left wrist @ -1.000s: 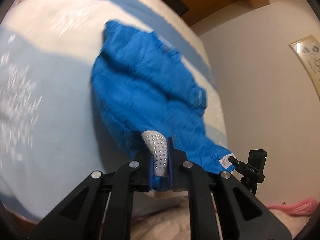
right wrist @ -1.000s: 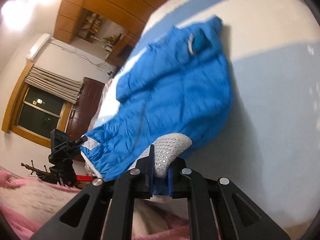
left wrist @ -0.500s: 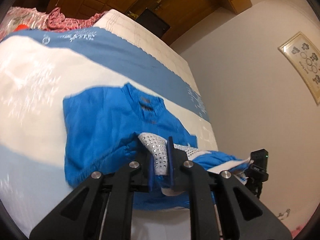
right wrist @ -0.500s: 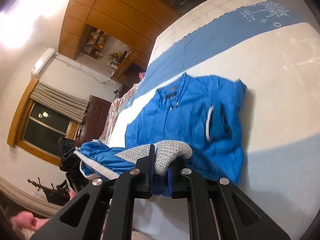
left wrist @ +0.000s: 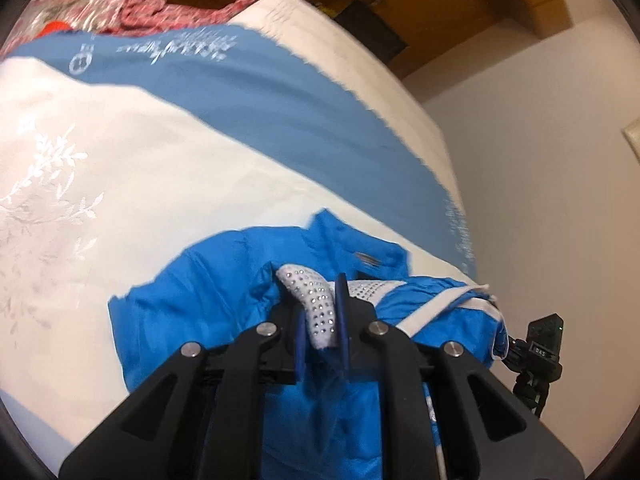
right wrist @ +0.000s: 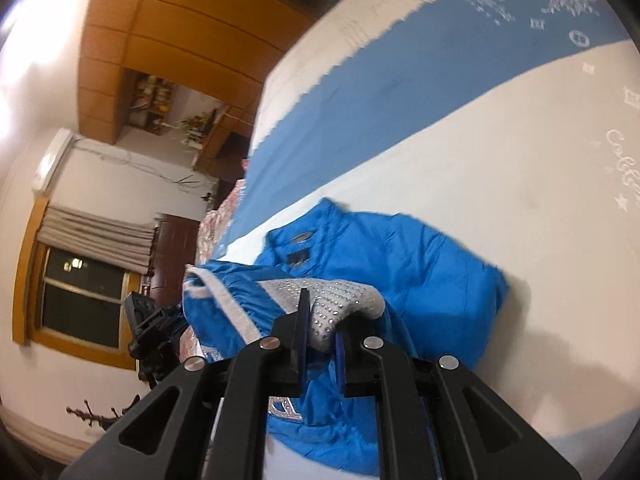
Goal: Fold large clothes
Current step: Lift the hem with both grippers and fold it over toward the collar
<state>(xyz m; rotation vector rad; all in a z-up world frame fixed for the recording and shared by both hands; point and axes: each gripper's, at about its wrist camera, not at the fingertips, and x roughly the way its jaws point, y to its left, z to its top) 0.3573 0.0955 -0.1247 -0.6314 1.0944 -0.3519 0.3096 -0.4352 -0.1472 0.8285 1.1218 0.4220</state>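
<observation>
Jacket [left wrist: 224, 300] half-folded on bed [left wrist: 120, 184], hem lifted over body.
Left gripper [left wrist: 322, 316] clamped on studded hem trim; right gripper [right wrist: 322, 320] likewise pinching same band. Collar straight ahead of both, equally near; bare sheet beyond, bed edge close at left gripper's right.

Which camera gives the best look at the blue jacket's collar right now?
The right wrist view: the blue jacket lies wider there, and its collar with the dark label shows unblocked above the right gripper. In the left wrist view the collar is smaller, blurred and partly behind the left gripper.
</observation>
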